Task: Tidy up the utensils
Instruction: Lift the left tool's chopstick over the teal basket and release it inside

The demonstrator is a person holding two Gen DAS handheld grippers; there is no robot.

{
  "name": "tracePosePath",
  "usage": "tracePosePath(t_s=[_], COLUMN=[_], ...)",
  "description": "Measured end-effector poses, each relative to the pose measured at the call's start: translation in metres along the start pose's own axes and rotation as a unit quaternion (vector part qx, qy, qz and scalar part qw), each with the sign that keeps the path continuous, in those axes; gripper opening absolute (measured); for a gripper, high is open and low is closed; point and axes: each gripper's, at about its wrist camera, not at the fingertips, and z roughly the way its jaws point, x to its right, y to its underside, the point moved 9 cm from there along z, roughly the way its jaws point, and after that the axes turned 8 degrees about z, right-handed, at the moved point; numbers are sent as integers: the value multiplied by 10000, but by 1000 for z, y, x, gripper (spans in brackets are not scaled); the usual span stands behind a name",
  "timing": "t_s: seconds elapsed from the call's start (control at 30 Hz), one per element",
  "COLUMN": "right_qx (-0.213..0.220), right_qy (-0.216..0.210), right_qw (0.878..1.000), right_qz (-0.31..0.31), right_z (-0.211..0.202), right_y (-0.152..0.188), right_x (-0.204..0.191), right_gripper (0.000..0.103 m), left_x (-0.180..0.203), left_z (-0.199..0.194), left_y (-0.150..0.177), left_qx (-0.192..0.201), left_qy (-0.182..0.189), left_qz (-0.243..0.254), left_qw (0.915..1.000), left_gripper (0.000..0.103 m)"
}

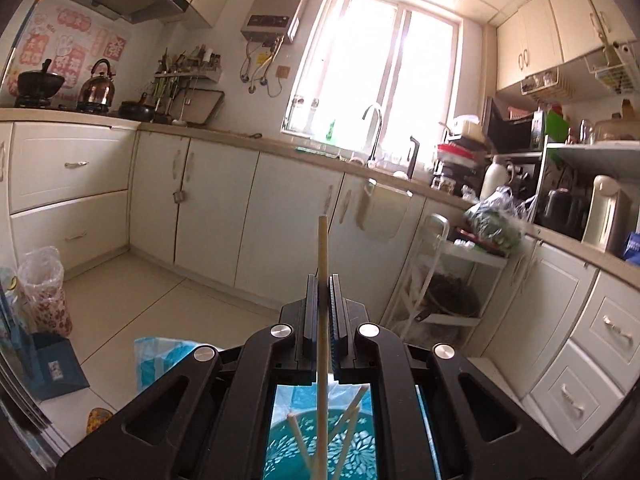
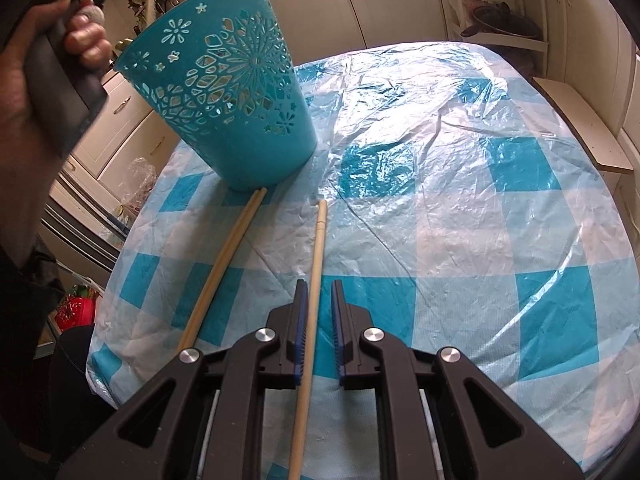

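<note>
While the left gripper (image 1: 323, 280) clamps a chopstick (image 1: 322, 248) upright above the teal basket (image 2: 224, 92), the right gripper (image 2: 319, 288), parted, straddles another chopstick (image 2: 316, 252) pointing lengthwise toward that basket.

The chopstick (image 1: 322, 280) clamped in the left gripper (image 1: 324, 292) runs off the bottom edge of the left wrist view; its lower end is not visible. The teal holder (image 1: 320, 444) appears only through the gap in the gripper body; its rim and walls are hidden. The window (image 1: 376, 68) is overexposed; nothing outside can be made out.

In the right wrist view, the chopstick (image 2: 310, 320) between the right gripper's (image 2: 320, 300) fingers is cut off at the bottom edge. The near ends of the chopstick pair (image 2: 224, 264) are hidden behind the gripper body. The hand (image 2: 36, 64) at far left is cropped by the frame edge.
</note>
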Motion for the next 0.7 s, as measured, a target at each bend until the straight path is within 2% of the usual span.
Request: tracePosePath(t_s=[0.07, 0.2, 0.4, 0.5, 0.57, 0.63, 0.7], right_qx=[-18, -19, 14, 59, 96, 126, 164], right_qy=[-9, -8, 56, 104, 153, 196, 247], right_qw=[10000, 10000, 10000, 9999, 9998, 9997, 9994], right_qz=[7, -13, -48, -39, -51, -95, -170], right_z=[1, 1, 1, -1, -3, -3, -4], right_y=[0, 0, 0, 0, 1, 2, 3], right_x=[0, -1, -1, 1, 2, 2, 1], right_gripper=[12, 13, 13, 13, 13, 13, 13], left_x=[-2, 2, 2, -1, -4, -11, -20], left_z=[-3, -2, -3, -18, -35, -53, -75], left_y=[3, 12, 34, 40, 42, 45, 50], left_qx=[56, -83, -635, -739, -761, -783, -815], left_qy=[-35, -26, 0, 15, 26, -10, -46], left_qz=[31, 232, 432, 466, 460, 437, 362], left_qw=[10000, 9997, 9970, 9962, 9960, 9960, 9960], left_gripper=[5, 5, 5, 7, 12, 27, 38])
